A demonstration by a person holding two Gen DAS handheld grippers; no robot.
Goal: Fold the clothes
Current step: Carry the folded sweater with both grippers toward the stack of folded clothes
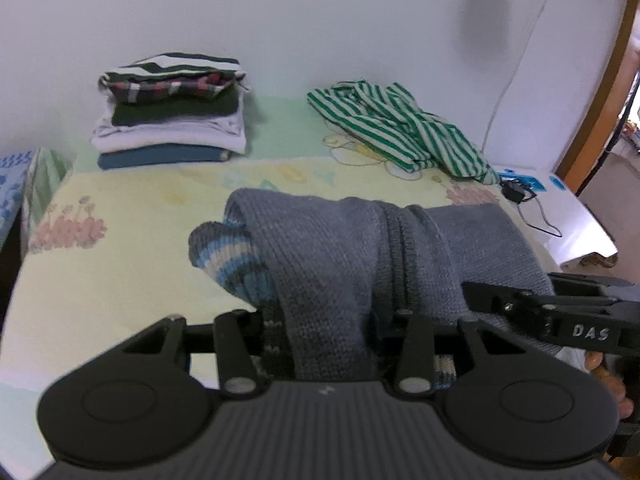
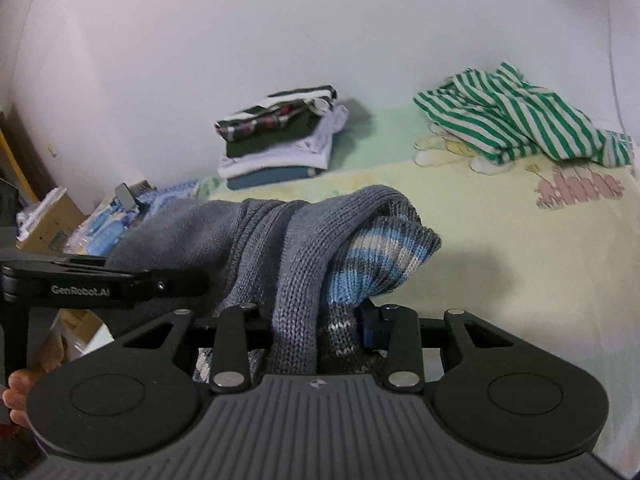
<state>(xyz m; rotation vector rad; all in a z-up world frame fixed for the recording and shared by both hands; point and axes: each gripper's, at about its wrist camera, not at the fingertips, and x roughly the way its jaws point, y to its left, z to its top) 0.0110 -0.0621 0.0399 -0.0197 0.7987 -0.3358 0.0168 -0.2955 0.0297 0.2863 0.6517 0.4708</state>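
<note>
Left hand-held gripper point(image 1: 328, 332): jaws closed on the grey knit sweater point(image 1: 340, 248), which drapes from 12 o'clock straight through them. Right hand-held gripper point(image 2: 316, 332): likewise clamped on the same sweater; striped blue cuff point(image 2: 376, 260) bunches at 1 o'clock. Sweater hangs above the bed point(image 1: 120, 280). Folded stack point(image 1: 172, 116) at 11 o'clock; green-striped garment point(image 1: 400, 128) at 1 o'clock, against the wall.

Both wrist cameras look forward, close over their own tongs, sharing the bed point(image 1: 120, 280) and wall point(image 2: 240, 40).
</note>
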